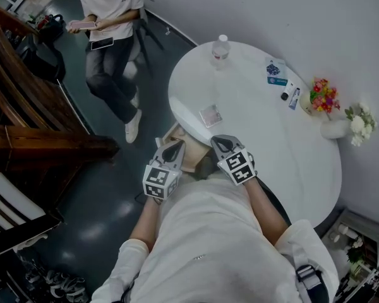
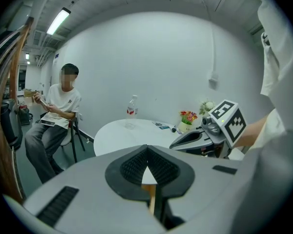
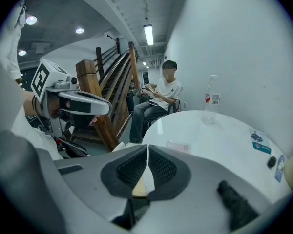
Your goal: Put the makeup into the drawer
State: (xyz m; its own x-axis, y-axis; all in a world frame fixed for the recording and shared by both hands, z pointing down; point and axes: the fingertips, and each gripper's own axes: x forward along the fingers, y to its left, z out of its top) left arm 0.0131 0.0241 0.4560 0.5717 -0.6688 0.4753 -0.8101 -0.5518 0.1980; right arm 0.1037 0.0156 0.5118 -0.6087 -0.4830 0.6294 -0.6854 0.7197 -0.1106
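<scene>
though half hidden, possibly a drawer [image 1: 191,160]

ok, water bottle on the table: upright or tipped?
Upright: the water bottle stands cap-up near the far edge of the white table.

Table middle: the white table [image 1: 271,150] lies bare across its centre, so I have wide room to pass over it.
Near edge: a small flat case [image 1: 210,115] lies just ahead of my right gripper [image 1: 218,139].
Far edge: a clear bottle [image 1: 220,48] stands upright.
Right rim: a blue box [image 1: 276,72], small tubes [image 1: 291,95] and two flower pots [image 1: 322,97] crowd close together by the wall.
Left side: open floor beside my left gripper [image 1: 176,144]. A seated person [image 1: 110,36] and a wooden staircase [image 1: 31,115] stand well apart from it.
</scene>
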